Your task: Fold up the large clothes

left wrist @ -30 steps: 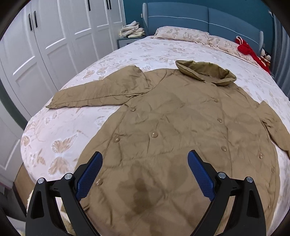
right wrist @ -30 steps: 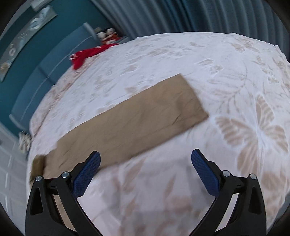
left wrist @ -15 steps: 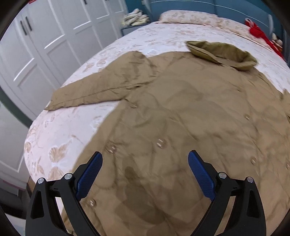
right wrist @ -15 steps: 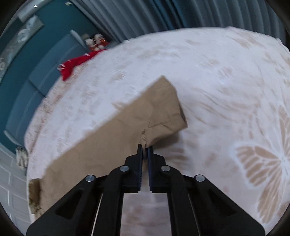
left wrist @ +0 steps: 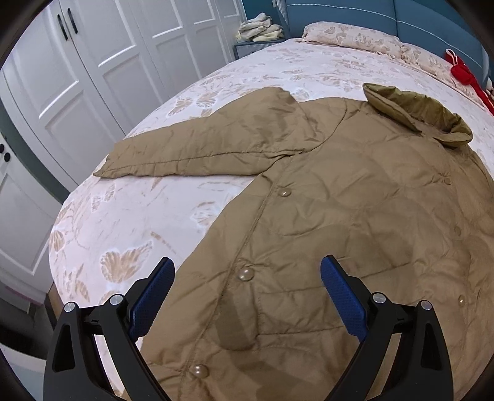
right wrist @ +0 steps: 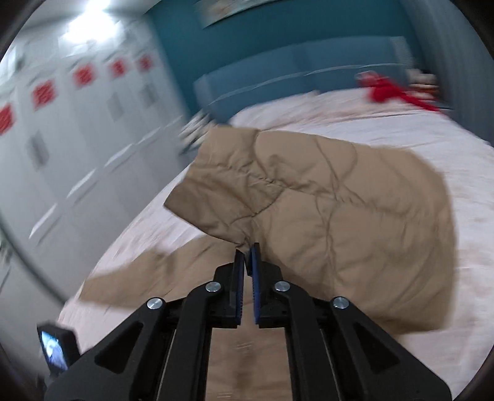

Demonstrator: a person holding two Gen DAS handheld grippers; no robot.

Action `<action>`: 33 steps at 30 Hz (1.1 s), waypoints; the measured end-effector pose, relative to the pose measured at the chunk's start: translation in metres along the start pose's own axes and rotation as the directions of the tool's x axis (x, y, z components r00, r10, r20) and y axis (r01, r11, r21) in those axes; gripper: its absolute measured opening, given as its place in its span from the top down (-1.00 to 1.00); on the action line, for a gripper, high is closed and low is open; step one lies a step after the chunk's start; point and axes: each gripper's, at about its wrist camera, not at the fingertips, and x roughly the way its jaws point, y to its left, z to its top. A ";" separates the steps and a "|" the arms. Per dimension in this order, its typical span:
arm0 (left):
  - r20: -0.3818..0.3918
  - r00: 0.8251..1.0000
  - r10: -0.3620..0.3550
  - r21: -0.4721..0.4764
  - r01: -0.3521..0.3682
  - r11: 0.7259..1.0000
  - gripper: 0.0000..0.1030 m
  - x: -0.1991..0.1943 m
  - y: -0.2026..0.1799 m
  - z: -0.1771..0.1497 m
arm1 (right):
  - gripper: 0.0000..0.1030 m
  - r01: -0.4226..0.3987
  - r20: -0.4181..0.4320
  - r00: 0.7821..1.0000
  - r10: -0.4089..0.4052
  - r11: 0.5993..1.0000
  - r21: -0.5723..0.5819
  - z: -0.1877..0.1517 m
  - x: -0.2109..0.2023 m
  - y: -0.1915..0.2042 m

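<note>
A tan quilted coat (left wrist: pixel 339 200) lies buttoned, front up, on the bed (left wrist: pixel 123 216), collar (left wrist: pixel 416 114) toward the headboard. Its one sleeve (left wrist: pixel 197 148) lies stretched out to the left. My left gripper (left wrist: pixel 247 277) hovers open over the coat's lower front edge, with nothing between its fingers. In the blurred right wrist view, my right gripper (right wrist: pixel 247 250) pinches the cuff end of the other sleeve (right wrist: pixel 324 197), lifted and swung over the coat body (right wrist: pixel 154 271). Its jaws are opening slightly, with the fabric still between the pads.
White wardrobe doors (left wrist: pixel 92 77) stand close along the bed's left side. A pillow (left wrist: pixel 355 37) and a red garment (left wrist: pixel 463 71) lie at the head of the bed. Folded cloths (left wrist: pixel 262 27) sit on a nightstand. A small black device (right wrist: pixel 55 348) shows at lower left.
My right gripper shut on the sleeve's cuff, then lifted and swung it across toward the coat body while rolling. The left gripper moved lower and closer over the coat's front, still open.
</note>
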 end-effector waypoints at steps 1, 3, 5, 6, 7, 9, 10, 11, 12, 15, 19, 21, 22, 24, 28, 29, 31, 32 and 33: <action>-0.007 1.000 -0.004 -0.002 0.004 1.000 -0.82 0.001 0.003 0.000 | 0.60 -0.023 -0.027 0.999 0.022 0.999 -0.023 -0.008 0.009 0.015; -0.016 1.000 -0.012 -0.016 0.012 1.000 -0.82 0.005 0.011 0.000 | -0.03 -0.065 -0.052 0.997 0.062 0.996 -0.055 -0.023 0.019 0.040; -0.021 1.000 -0.021 -0.028 0.021 0.999 -0.82 0.009 0.019 0.003 | -0.11 -0.052 -0.034 0.998 0.050 0.997 -0.062 -0.037 0.007 0.054; -0.019 1.000 -0.016 -0.030 0.016 0.999 -0.82 0.011 0.022 0.005 | -0.11 -0.033 -0.037 0.999 0.031 0.998 -0.054 -0.045 0.001 0.053; -0.017 1.000 -0.015 -0.030 0.014 0.999 -0.82 0.013 0.023 0.008 | -0.11 -0.020 -0.048 0.999 0.018 0.999 -0.039 -0.049 -0.001 0.049; -0.016 1.000 -0.026 -0.033 0.025 0.999 -0.82 0.016 0.025 0.012 | -0.11 0.023 -0.081 0.997 -0.021 0.999 0.024 -0.066 -0.009 0.032; -0.016 0.999 -0.039 -0.039 0.039 0.999 -0.82 0.017 0.024 0.016 | -0.11 0.050 -0.098 0.994 -0.045 0.997 0.054 -0.072 -0.012 0.020; -0.017 0.998 -0.052 -0.044 0.052 0.998 -0.82 0.017 0.024 0.018 | -0.11 0.072 -0.114 0.992 -0.063 0.995 0.075 -0.075 -0.015 0.005; -0.017 0.997 -0.074 -0.053 0.073 0.996 -0.82 0.016 0.022 0.021 | -0.11 0.102 -0.131 0.987 -0.088 0.990 0.099 -0.081 -0.016 -0.007; -0.012 0.990 -0.144 -0.072 0.142 0.987 -0.82 0.014 0.011 0.034 | -0.11 0.220 -0.180 0.965 -0.188 0.959 0.179 -0.103 -0.025 -0.052; -0.048 0.956 -0.290 -0.116 0.284 0.952 -0.82 0.025 -0.011 0.055 | -0.11 0.289 -0.193 0.951 -0.241 0.915 0.280 -0.109 -0.026 -0.100; -0.072 0.933 -0.351 -0.165 0.336 0.927 -0.82 0.038 -0.024 0.066 | -0.11 0.283 -0.190 0.955 -0.227 0.888 0.362 -0.109 -0.023 -0.125; -0.083 0.929 -0.360 -0.181 0.342 0.922 -0.82 0.045 -0.031 0.072 | -0.11 0.273 -0.184 0.959 -0.214 0.868 0.415 -0.109 -0.020 -0.140; -0.098 0.929 -0.357 -0.193 0.334 0.923 -0.82 0.055 -0.042 0.080 | -0.15 0.262 -0.178 0.964 -0.198 0.826 0.499 -0.110 -0.013 -0.160; -0.101 0.923 -0.372 -0.228 0.343 0.911 -0.63 0.068 -0.054 0.092 | -0.15 0.216 -0.143 0.976 -0.162 0.765 0.607 -0.101 0.003 -0.186; -0.099 0.922 -0.373 -0.225 0.344 0.911 -0.38 0.070 -0.058 0.096 | -0.14 0.204 -0.133 0.979 -0.155 0.756 0.621 -0.098 0.008 -0.190; -0.115 0.932 -0.344 -0.199 0.317 0.927 0.07 0.074 -0.067 0.100 | 0.07 0.189 -0.117 0.982 -0.149 0.739 0.646 -0.092 0.019 -0.197; -0.113 0.940 -0.322 -0.186 0.298 0.936 0.50 0.075 -0.069 0.102 | 0.43 0.187 -0.118 0.982 -0.146 0.732 0.655 -0.089 0.025 -0.200; -0.107 0.946 -0.305 -0.170 0.284 0.943 0.75 0.075 -0.071 0.102 | 0.83 0.202 -0.130 0.979 -0.155 0.729 0.654 -0.088 0.029 -0.203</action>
